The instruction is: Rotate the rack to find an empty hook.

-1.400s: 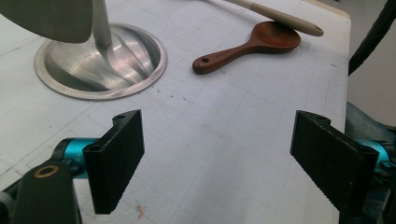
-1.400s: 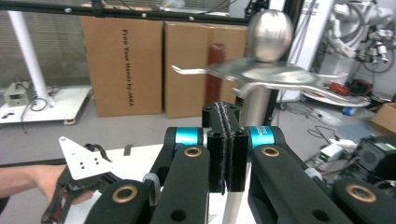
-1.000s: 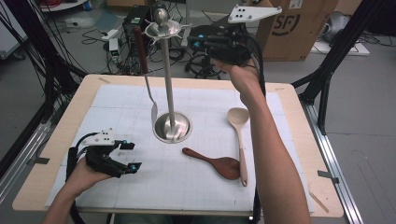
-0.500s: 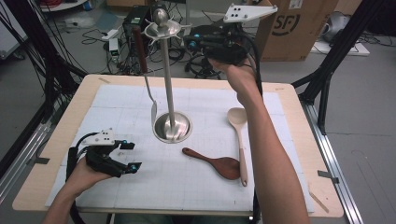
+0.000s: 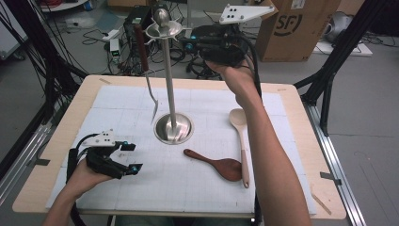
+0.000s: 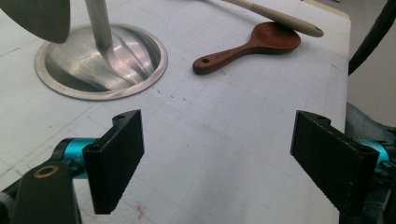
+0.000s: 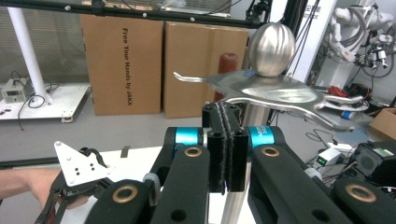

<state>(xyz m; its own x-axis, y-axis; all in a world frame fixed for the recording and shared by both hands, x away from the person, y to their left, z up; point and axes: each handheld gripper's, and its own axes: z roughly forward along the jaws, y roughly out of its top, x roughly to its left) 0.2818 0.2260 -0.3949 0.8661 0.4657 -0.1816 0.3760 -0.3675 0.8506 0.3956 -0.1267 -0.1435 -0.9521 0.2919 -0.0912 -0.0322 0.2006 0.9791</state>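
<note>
Right claw (image 5: 188,44), jaws pressed together and pinching nothing, is hovering at the hook crown of the tall steel utensil stand (image 5: 168,80), beside the hanging brown-handled metal fork (image 5: 147,70). Left claw (image 5: 129,157) is resting spread on the table (image 5: 291,101). Likely next: opening, then fetching the pale wooden spoon (image 5: 241,136) or dark wooden rice paddle (image 5: 216,163).

Right gripper (image 5: 188,44) slightly nearer the stand's top (image 5: 163,28).

One metal rack (image 5: 168,84), one hanging fork (image 5: 147,66), two wooden spoons: dark (image 5: 216,163), pale (image 5: 240,136).
</note>
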